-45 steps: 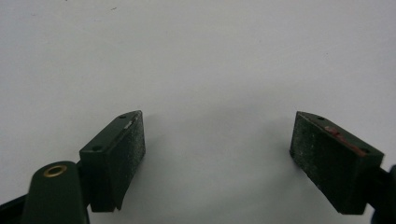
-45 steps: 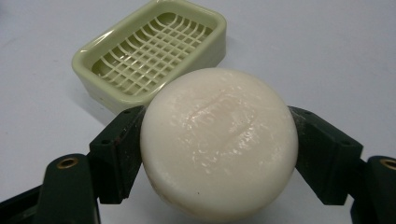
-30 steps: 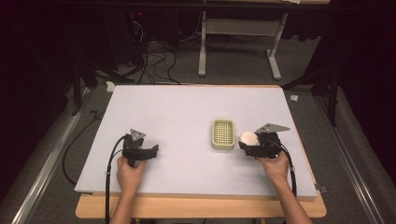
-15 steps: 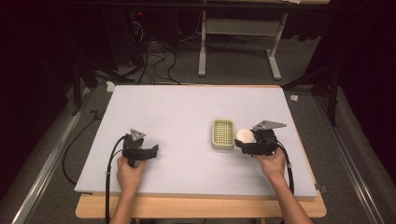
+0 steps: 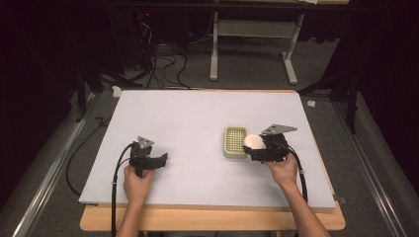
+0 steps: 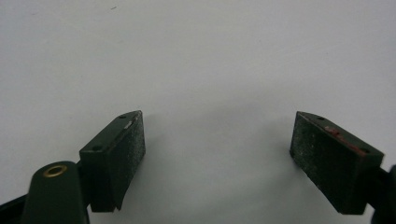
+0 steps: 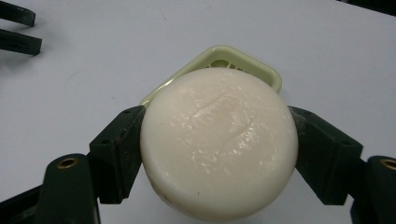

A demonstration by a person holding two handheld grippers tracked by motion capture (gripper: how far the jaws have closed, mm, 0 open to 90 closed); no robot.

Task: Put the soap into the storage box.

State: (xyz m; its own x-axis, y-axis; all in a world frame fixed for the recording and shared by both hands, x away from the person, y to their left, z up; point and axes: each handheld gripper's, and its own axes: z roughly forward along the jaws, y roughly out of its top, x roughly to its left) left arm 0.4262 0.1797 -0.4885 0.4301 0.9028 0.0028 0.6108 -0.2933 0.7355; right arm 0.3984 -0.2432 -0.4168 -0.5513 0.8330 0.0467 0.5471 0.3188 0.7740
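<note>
Right hand [image 5: 282, 170] reaches in from the near edge, forearm angled up toward table centre, wrist straight. Right gripper [image 5: 253, 146] points left toward the pale green soap dish [image 5: 234, 142], its jaws clamped on a round white soap bar [image 5: 253, 142]. In the right gripper view both pads press the soap bar [image 7: 218, 142] on its left and right sides; the soap dish [image 7: 268, 73] sits just behind it, slotted bottom partly visible. From the high view, the bar hangs at the dish's right edge, about over the rim; can't tell if it touches.

Left hand [image 5: 136, 181] rests near the front-left of the white table [image 5: 188, 118], fist around the left gripper [image 5: 163, 160], which points right, well apart from the dish. In the left gripper view [image 6: 217, 154] the jaws stand wide apart, only bare tabletop between them.

No readable labels or writing on soap, dish or grippers. A faint pressed mark shows on the soap's face, illegible.
</note>
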